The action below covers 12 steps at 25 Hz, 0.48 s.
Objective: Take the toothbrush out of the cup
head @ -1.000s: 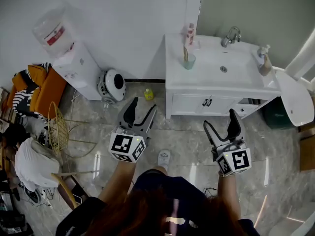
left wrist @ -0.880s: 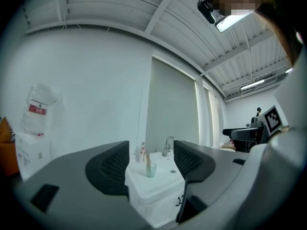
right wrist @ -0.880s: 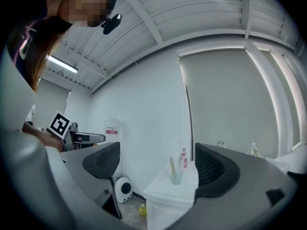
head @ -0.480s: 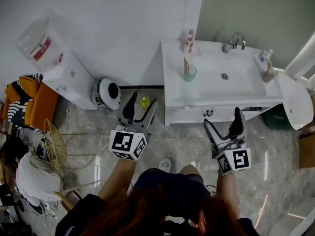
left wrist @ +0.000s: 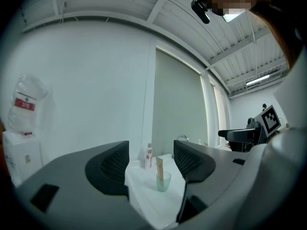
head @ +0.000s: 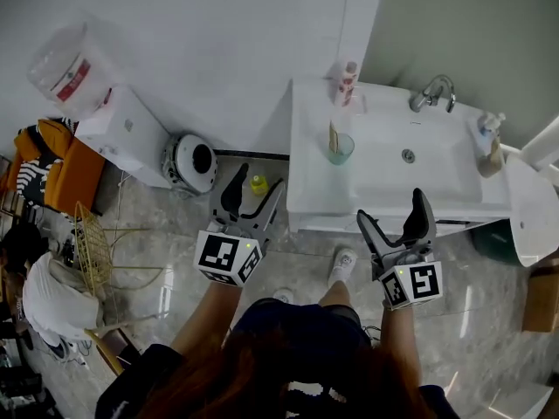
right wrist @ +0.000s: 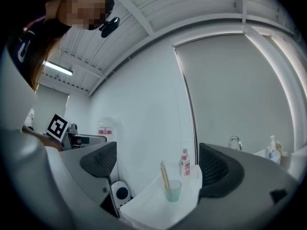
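A pale green see-through cup [head: 341,148] stands on the left part of the white washbasin counter [head: 310,190], with a tan toothbrush [head: 333,134] upright in it. The left gripper view shows the cup [left wrist: 163,181] and toothbrush [left wrist: 159,166] ahead between the jaws, well away. The same cup [right wrist: 173,190] and toothbrush [right wrist: 164,174] appear in the right gripper view. My left gripper [head: 251,192] is open and empty, short of the counter's left front corner. In front of the counter's edge, my right gripper [head: 393,216] is wide open, nothing between its fingers.
A pink-labelled bottle [head: 347,80] stands at the counter's back left, a tap [head: 432,92] behind the basin, a soap bottle [head: 490,143] at the right. On the floor to the left are a round white appliance [head: 194,159], a small yellow bottle [head: 258,184] and a water dispenser [head: 113,120].
Both grippers have come closer to the washbasin with the person walking; the counter now lies just ahead of them. The right gripper's jaws stand a little wider than one second ago.
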Motion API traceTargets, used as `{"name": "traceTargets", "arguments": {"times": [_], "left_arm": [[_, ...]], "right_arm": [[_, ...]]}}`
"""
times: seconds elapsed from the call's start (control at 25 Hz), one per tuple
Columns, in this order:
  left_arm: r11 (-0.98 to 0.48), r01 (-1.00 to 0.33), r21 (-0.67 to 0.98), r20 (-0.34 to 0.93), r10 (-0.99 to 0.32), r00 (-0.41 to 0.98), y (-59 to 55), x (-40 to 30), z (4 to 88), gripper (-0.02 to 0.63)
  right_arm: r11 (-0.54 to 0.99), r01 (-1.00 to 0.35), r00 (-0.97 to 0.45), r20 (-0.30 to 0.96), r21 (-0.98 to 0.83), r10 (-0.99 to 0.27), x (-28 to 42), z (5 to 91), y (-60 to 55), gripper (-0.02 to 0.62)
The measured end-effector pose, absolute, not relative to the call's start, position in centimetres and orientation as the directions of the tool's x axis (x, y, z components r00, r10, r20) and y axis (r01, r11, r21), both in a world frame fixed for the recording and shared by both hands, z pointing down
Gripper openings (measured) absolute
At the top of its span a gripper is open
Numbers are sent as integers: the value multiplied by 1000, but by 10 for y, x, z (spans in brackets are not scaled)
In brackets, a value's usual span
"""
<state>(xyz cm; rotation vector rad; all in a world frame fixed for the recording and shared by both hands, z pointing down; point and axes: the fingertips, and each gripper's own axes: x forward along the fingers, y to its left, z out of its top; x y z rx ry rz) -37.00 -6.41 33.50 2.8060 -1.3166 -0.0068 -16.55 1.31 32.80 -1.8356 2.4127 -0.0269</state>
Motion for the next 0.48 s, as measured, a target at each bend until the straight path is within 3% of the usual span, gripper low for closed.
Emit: {"name": "traceTargets", "arguments": {"times": [0.48], "left_arm": [[-423, -906, 16, 29, -905, 423, -174, -254, 335, 295]], "right_arm": [[493, -869, -492, -28, -49, -870, -39, 325, -134, 535]]}}
